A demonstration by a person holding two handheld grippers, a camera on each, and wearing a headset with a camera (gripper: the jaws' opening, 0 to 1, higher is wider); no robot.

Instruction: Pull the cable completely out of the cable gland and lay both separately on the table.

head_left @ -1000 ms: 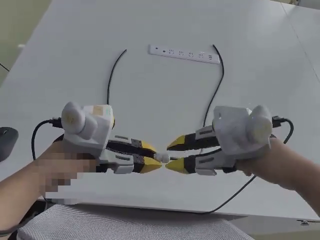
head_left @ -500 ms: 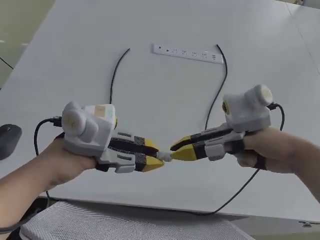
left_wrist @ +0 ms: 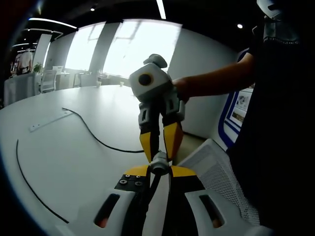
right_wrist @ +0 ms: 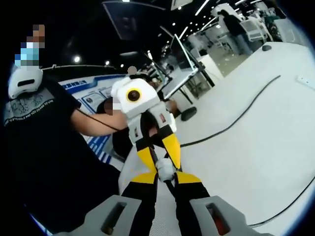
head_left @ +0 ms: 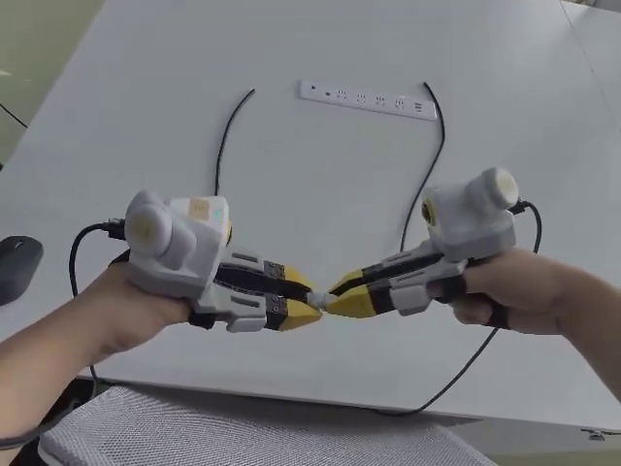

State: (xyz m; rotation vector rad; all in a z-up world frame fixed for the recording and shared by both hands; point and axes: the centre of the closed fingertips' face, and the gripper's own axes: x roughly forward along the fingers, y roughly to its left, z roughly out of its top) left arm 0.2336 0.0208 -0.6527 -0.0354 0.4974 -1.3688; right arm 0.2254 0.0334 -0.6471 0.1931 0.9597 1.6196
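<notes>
A small white cable gland (head_left: 320,301) hangs in the air above the table's near edge, between the two grippers' yellow tips. My left gripper (head_left: 309,309) comes from the left and is shut, with the gland (left_wrist: 158,163) at its tips and a black cable (left_wrist: 151,189) running back between its jaws. My right gripper (head_left: 340,296) comes from the right and is shut on the gland (right_wrist: 166,170). In the right gripper view the cable (right_wrist: 154,153) leads from the gland into the left gripper (right_wrist: 160,155).
A white power strip (head_left: 367,99) lies at the far side of the white table (head_left: 291,175). Two black cables (head_left: 221,146) (head_left: 432,165) trail across it. A dark mouse (head_left: 17,264) sits at the left edge, and a mesh chair back (head_left: 243,432) is below.
The right gripper rolled upright and its jaws, spread apart one second ago, closed on the gland. The left gripper held still.
</notes>
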